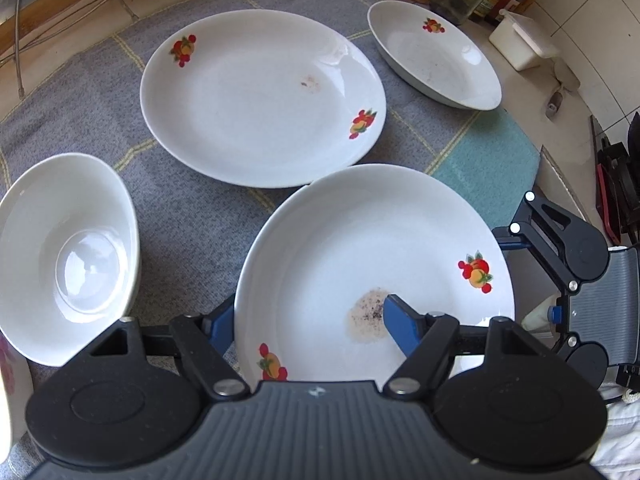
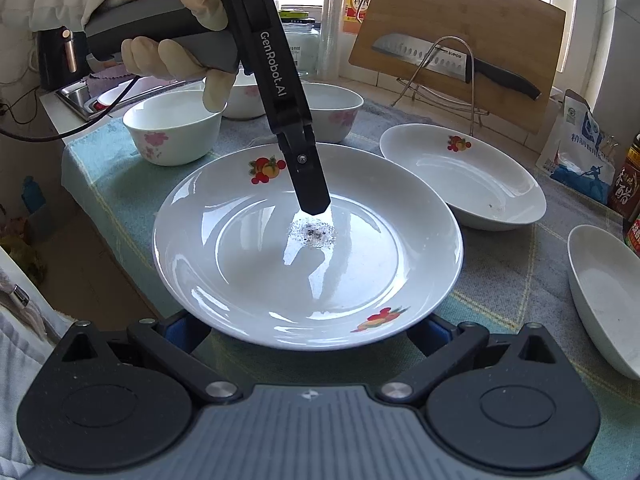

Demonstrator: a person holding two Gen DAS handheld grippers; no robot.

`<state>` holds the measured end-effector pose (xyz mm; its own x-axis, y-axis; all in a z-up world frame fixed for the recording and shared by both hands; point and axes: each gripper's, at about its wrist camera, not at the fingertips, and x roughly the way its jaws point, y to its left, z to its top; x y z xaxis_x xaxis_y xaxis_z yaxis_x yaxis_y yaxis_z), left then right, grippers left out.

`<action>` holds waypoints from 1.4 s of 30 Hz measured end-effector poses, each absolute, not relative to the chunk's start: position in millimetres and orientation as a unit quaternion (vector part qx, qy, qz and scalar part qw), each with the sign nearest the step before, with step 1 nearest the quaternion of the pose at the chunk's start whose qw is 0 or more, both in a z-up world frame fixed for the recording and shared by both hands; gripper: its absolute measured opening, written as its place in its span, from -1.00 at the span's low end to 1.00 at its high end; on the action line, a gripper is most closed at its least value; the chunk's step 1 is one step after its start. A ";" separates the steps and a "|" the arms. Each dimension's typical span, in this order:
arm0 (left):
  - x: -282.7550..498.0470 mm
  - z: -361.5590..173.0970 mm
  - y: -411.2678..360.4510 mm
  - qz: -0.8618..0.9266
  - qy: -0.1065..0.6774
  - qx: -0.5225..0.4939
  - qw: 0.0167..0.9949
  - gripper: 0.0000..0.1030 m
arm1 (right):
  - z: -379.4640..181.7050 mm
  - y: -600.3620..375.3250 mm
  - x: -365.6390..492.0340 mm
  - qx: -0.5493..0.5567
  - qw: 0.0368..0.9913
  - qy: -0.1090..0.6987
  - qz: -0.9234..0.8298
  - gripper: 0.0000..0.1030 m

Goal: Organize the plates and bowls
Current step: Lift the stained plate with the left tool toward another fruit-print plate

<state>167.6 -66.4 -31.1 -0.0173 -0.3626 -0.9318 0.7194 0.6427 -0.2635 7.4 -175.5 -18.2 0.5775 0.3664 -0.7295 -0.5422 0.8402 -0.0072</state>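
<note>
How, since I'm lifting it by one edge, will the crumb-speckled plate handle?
The plate looks like glazed ceramic, so probably stiff and breakable. Its shiny surface suggests it is slippery. Gripped off-centre, it may tilt and shed the crumbs.

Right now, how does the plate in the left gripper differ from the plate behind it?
The near plate is clamped at its rim by the left gripper; the far plate lies free on the cloth. The near plate carries a crumb patch; the far plate only a faint smear. Both are white with fruit decals.
</note>
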 end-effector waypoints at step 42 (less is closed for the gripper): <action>199.0 -1.3 -241.3 -0.503 0.529 0.217 0.649 0.44 | 1.7 -295.7 16.0 -0.097 0.913 0.375 0.129 1.00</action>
